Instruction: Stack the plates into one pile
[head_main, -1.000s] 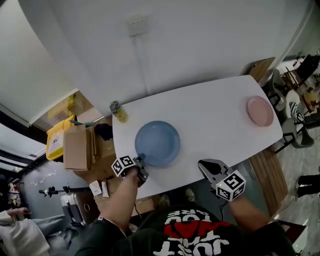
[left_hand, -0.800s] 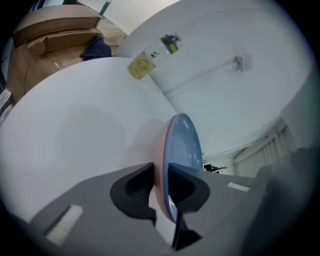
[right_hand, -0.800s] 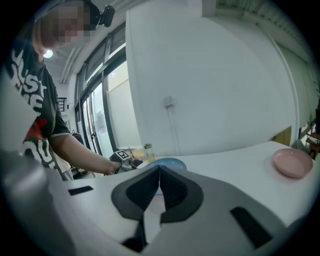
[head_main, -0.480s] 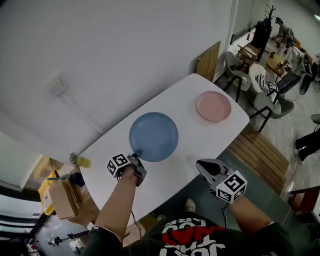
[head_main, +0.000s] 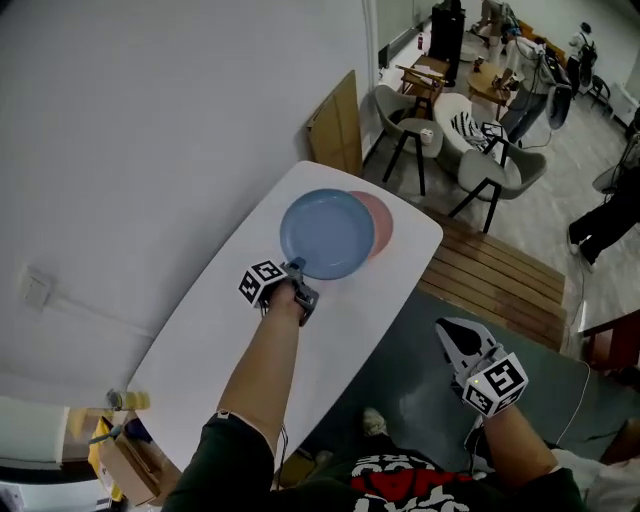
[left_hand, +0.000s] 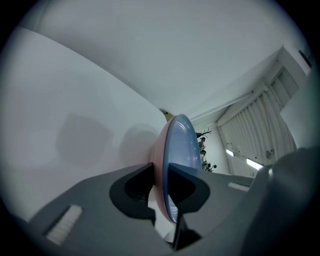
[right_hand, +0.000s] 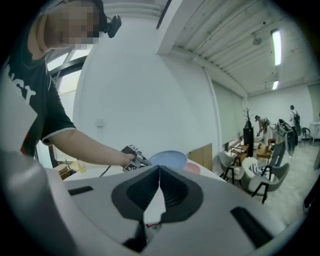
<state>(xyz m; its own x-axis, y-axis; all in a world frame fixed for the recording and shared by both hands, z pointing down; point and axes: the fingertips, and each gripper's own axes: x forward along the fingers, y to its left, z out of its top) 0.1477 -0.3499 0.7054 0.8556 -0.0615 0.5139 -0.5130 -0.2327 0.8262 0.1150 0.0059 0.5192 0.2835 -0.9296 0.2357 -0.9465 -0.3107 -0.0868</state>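
In the head view my left gripper (head_main: 296, 268) is shut on the near rim of a blue plate (head_main: 325, 232) and holds it over the far end of the white table (head_main: 225, 335). The blue plate covers most of a pink plate (head_main: 380, 222), of which only the right edge shows. In the left gripper view the blue plate (left_hand: 181, 145) stands edge-on between the jaws of the left gripper (left_hand: 161, 172), with the pink plate (left_hand: 161, 150) close behind it; I cannot tell whether they touch. My right gripper (head_main: 462, 343) is shut and empty, off the table over the grey floor.
Grey chairs (head_main: 480, 150) stand beyond the table's far end, and a wooden board (head_main: 335, 125) leans on the wall there. A yellow bottle (head_main: 125, 400) stands at the table's other end. Wooden decking (head_main: 500, 280) runs along the right.
The left gripper has carried the blue plate along the table until it overlaps the pink plate. The right gripper, still shut, has travelled the same way beside the table.
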